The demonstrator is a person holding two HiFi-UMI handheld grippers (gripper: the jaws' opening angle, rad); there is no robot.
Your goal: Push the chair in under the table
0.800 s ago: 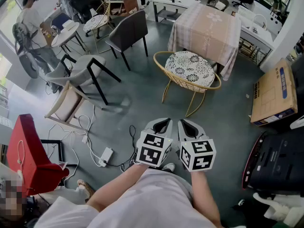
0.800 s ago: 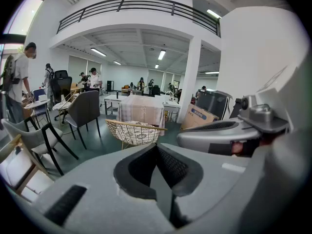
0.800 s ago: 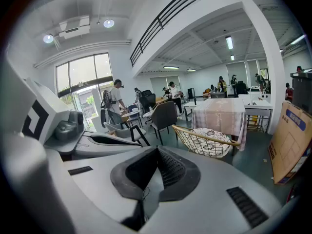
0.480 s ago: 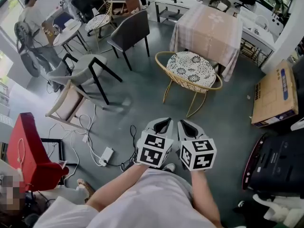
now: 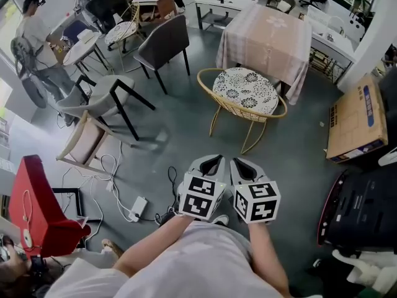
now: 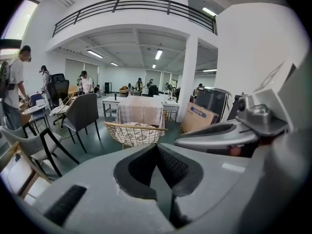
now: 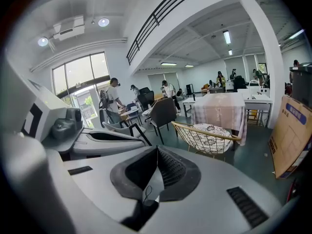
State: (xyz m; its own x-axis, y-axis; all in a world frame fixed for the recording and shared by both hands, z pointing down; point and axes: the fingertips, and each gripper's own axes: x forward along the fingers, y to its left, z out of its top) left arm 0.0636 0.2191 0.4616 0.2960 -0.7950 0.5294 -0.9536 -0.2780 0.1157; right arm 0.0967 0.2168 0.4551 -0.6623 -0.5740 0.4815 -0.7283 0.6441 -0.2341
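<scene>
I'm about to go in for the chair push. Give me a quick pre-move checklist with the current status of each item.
1. Left tool shut, nothing in it: ok.
2. Right tool shut, nothing in it: ok.
3. Chair upright in front of the table, back rail towards the tools: ok.
4. Tools in contact with the chair: not ok, both are held near the body with open floor in between.
5. Power strip off the straight line to the chair: ok, it lies to the left.
6. Room under the table: cannot tell, the cloth hangs over it.
</scene>
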